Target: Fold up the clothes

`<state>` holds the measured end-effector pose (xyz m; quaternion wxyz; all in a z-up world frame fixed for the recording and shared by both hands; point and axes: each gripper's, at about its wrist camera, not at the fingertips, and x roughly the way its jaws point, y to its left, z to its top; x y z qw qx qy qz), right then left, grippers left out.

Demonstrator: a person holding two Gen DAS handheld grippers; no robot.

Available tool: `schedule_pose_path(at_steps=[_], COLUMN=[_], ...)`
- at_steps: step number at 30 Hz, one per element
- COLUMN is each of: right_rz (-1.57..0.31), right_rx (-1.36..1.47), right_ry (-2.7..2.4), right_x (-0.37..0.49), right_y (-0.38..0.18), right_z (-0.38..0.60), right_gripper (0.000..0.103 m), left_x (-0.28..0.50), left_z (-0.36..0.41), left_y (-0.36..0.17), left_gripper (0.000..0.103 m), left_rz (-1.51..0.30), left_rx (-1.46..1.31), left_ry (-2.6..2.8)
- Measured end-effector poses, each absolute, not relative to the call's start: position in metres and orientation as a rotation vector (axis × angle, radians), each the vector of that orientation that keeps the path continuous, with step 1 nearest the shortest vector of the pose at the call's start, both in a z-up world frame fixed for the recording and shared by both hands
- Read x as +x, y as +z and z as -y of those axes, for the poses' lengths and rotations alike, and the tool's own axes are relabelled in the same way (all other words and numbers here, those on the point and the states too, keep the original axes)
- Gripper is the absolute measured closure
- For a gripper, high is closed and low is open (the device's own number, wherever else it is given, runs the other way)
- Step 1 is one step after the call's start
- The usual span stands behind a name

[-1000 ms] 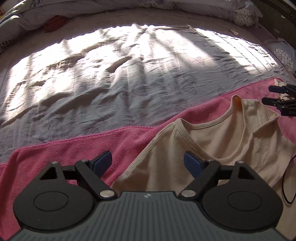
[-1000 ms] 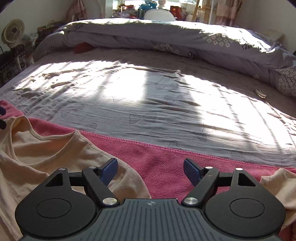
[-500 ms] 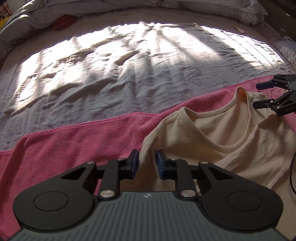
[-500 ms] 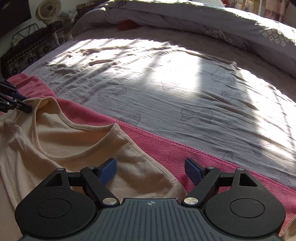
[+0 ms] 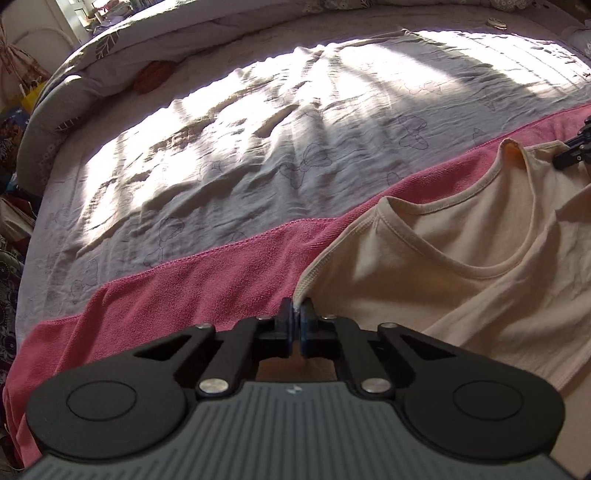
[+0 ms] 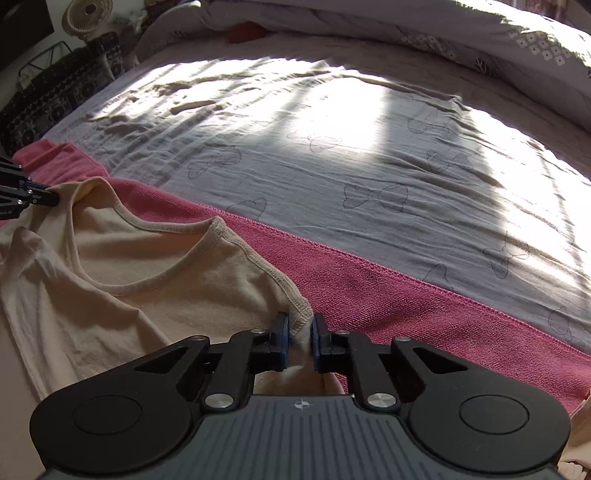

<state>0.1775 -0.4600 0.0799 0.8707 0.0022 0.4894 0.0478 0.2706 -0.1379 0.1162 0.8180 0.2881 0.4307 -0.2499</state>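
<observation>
A cream sleeveless top (image 5: 461, 295) lies spread on a pink towel (image 5: 184, 291) across the bed, neckline toward the far side. My left gripper (image 5: 295, 314) is shut on the stitched armhole edge at the top's left side. Its black tip (image 6: 33, 197) also shows at the left edge of the right wrist view. My right gripper (image 6: 299, 325) has its jaws closing, and a bunched fold of the top's (image 6: 147, 280) right armhole edge sits pressed between its blue pads. Part of that gripper (image 5: 576, 151) shows at the far right of the left wrist view.
The pink towel (image 6: 406, 306) lies over a wrinkled grey bedsheet (image 6: 369, 147) printed with bows, half in sunlight. A rolled grey duvet (image 6: 369, 22) runs along the far side with a red item (image 6: 245, 31) by it. A small fan (image 6: 86, 13) stands beyond the bed.
Both grippers have gone from wide open to closed on the top's armhole edges, the left one first. Both views have tipped further down toward the cloth.
</observation>
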Motion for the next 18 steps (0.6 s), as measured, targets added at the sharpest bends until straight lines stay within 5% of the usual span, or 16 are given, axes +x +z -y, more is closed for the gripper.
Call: schedule_pose_path(at_steps=[8,18], right_rz=[-0.937,-0.815], right_rx=[-0.439,-0.283], right_ry=[-0.01,-0.167], right_x=[0.169,0.174], right_y=[0.071,0.051], right_z=[0.412,0.431], right_gripper=[0.093,0.08], left_x=[0.263,0.305], left_z=[0.147,0.131], left_y=[0.107,0.093], left_gripper=[0.097,0.096], left_rz=[-0.837,-0.964], left_rx=[0.757,0.35], left_ry=[-0.419,-0.239])
